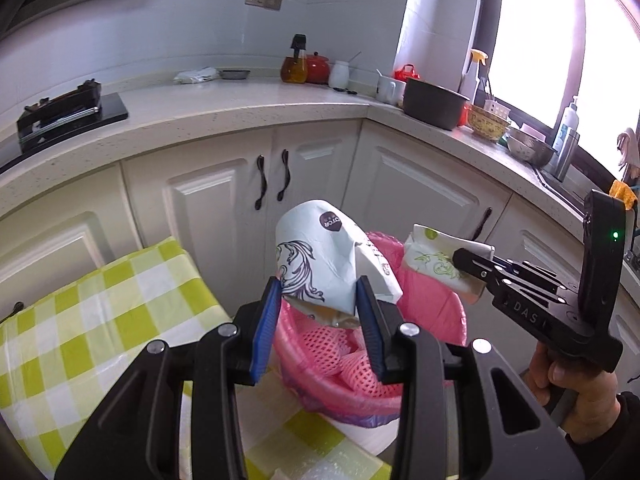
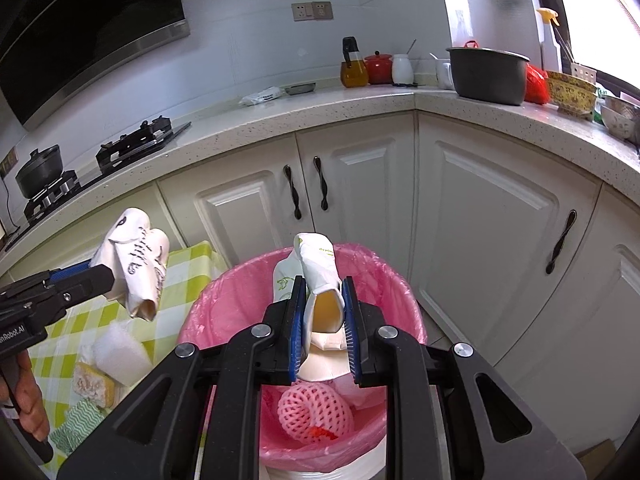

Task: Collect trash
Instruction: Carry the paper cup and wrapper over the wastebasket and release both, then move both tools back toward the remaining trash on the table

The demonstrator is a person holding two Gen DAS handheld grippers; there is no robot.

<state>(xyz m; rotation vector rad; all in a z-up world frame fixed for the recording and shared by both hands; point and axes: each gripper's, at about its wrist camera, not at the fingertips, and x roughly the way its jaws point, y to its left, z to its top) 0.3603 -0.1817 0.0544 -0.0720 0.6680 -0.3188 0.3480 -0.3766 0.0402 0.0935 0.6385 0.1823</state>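
Left wrist view: looks forward and down along the left gripper (image 1: 318,292), close over the pink-lined bin (image 1: 432,292), facing the corner cabinets (image 1: 224,208) and the window.
Right wrist view: looks forward and down along the right gripper (image 2: 322,302), nearly straight over the bin (image 2: 240,292), facing the same corner.
Shared: bin, checked cloth (image 1: 80,320), cabinets, countertop (image 1: 240,104); each view shows the other gripper at its side.

Bin (image 2: 224,300): base hidden behind the right tool (image 2: 322,320). Person: only hands (image 1: 580,392) show, arms cut off by frame edges. Window (image 1: 560,40): overexposed. Cup (image 1: 316,256) logo text too small to read.
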